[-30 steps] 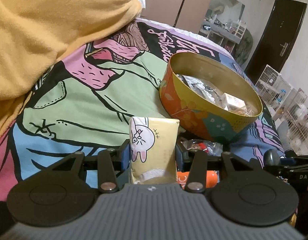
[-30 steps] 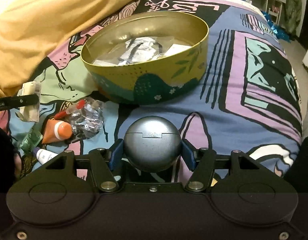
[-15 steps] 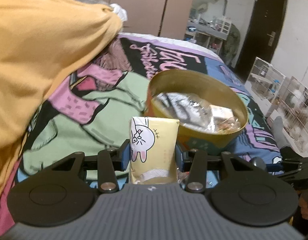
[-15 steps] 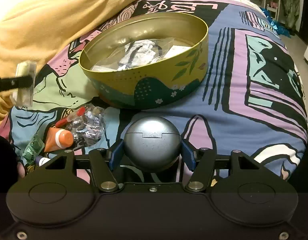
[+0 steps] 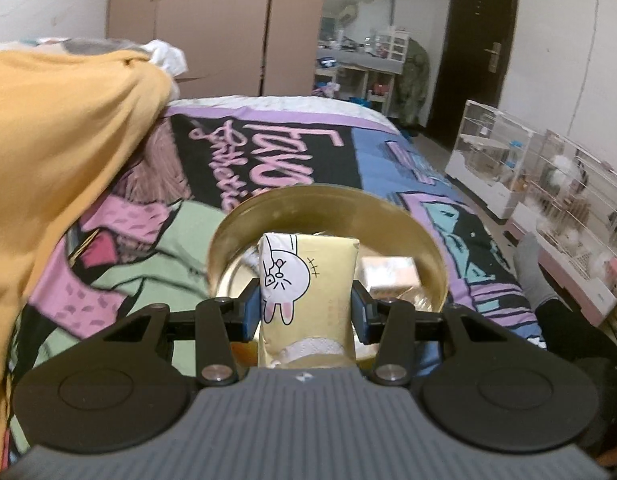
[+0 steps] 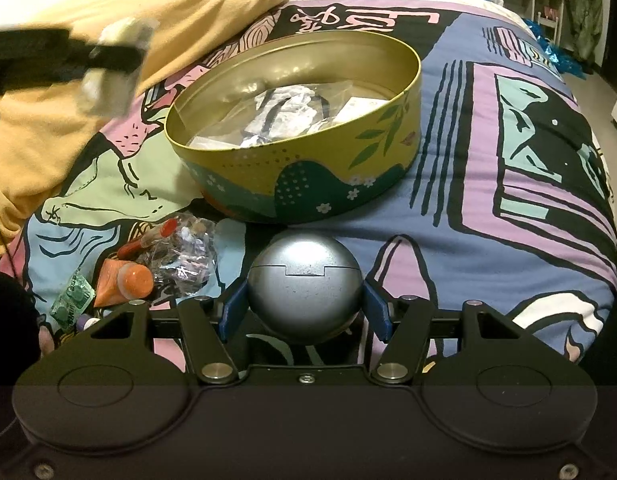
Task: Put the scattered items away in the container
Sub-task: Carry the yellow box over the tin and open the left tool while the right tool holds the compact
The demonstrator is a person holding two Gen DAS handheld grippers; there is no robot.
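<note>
Blanket: yellow, heaped far left.
Left gripper: jaws clamp a tissue pack, held above the tin.
Loose items: near the tin's left front.
Right gripper: jaws clasp a grey ball, before the tin.

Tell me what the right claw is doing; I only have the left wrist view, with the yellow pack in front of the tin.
Observer: The right claw is shut on a silver ball.
Operator: Is the ball over the tin?
Observer: No, it is short of it; the tin sits beyond the ball.
Operator: Anything loose outside it?
Observer: Yes, an orange tube, a clear bag and a green packet lie left of the ball.
</note>
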